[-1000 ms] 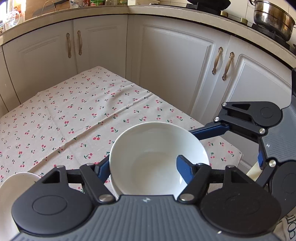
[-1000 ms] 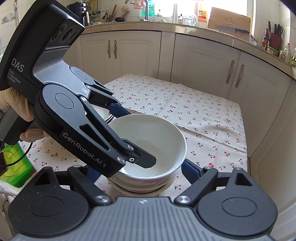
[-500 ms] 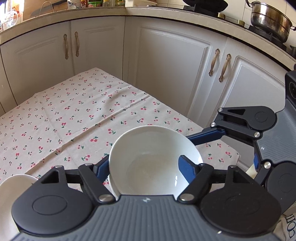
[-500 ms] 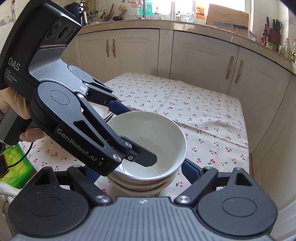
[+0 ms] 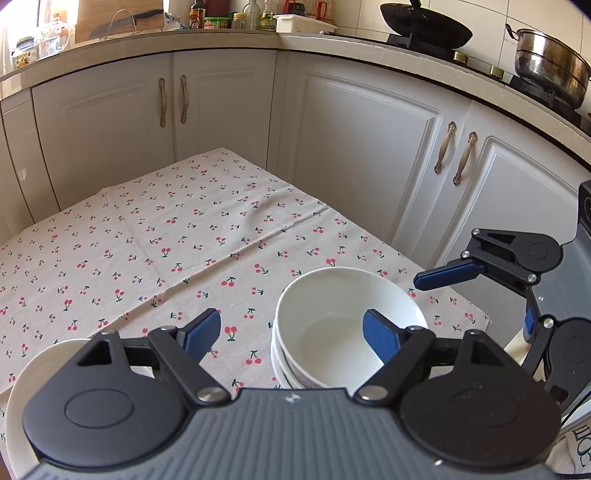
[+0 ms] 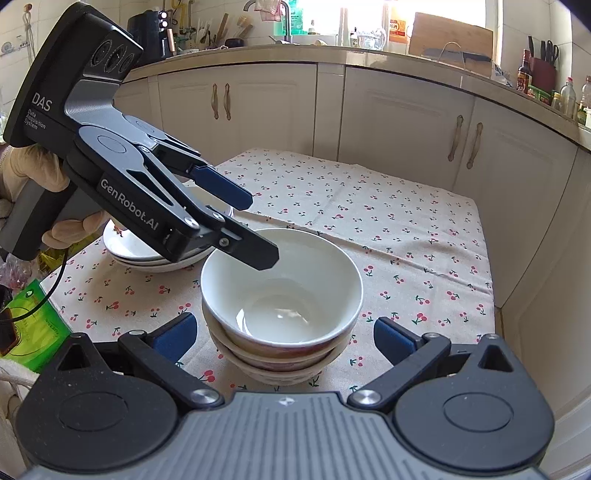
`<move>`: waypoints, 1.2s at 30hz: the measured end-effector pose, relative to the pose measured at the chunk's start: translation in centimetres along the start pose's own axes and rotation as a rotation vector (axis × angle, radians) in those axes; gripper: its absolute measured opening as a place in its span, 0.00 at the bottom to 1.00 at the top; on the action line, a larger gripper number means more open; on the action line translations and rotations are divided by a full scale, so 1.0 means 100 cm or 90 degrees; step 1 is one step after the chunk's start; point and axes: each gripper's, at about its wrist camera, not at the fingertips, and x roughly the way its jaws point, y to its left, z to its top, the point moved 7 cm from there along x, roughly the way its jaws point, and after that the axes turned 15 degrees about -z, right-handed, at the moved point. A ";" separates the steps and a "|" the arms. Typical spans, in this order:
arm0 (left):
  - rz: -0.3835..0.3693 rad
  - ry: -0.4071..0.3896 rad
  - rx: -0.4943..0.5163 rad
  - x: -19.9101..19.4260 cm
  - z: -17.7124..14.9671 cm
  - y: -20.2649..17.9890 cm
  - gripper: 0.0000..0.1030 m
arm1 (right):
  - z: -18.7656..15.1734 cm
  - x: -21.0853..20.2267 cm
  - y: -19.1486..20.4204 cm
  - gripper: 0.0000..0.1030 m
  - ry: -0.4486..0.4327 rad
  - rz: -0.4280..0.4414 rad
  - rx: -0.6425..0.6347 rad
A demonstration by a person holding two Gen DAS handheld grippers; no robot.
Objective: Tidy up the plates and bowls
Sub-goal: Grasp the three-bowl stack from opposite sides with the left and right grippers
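A stack of white bowls [image 6: 282, 295] stands on the cherry-print tablecloth [image 6: 388, 221] near the table's front edge; it also shows in the left wrist view [image 5: 343, 325]. My left gripper [image 5: 291, 332] is open and empty, its right finger over the top bowl's rim. It appears in the right wrist view [image 6: 251, 225] above the bowl. My right gripper [image 6: 284, 332] is open and empty, its fingers either side of the stack. A stack of white plates [image 6: 147, 251] lies left of the bowls, partly hidden by the left gripper.
White cabinets [image 5: 369, 147] wrap around the table's far sides. A pot [image 5: 550, 66] and a wok [image 5: 424, 33] sit on the counter. A green bag [image 6: 33, 325] lies at the left. The plate rim [image 5: 22, 387] shows at bottom left.
My left gripper has opened and let go of the top bowl, which now rests on the stack. The left gripper has drawn back to the left and up.
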 end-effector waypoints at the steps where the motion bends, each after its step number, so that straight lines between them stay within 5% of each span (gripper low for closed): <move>1: 0.004 0.001 0.000 -0.001 -0.002 0.002 0.82 | -0.001 -0.001 0.000 1.00 0.001 0.000 0.001; 13: 0.021 -0.002 -0.048 -0.012 -0.021 0.031 0.82 | -0.003 -0.005 0.005 1.00 0.005 0.000 -0.004; 23: -0.027 0.007 0.015 -0.023 -0.029 0.013 0.88 | -0.013 -0.004 0.009 1.00 0.022 -0.011 -0.051; 36: -0.061 0.142 0.116 0.022 -0.079 -0.022 0.88 | -0.048 0.037 0.003 1.00 0.097 -0.025 -0.076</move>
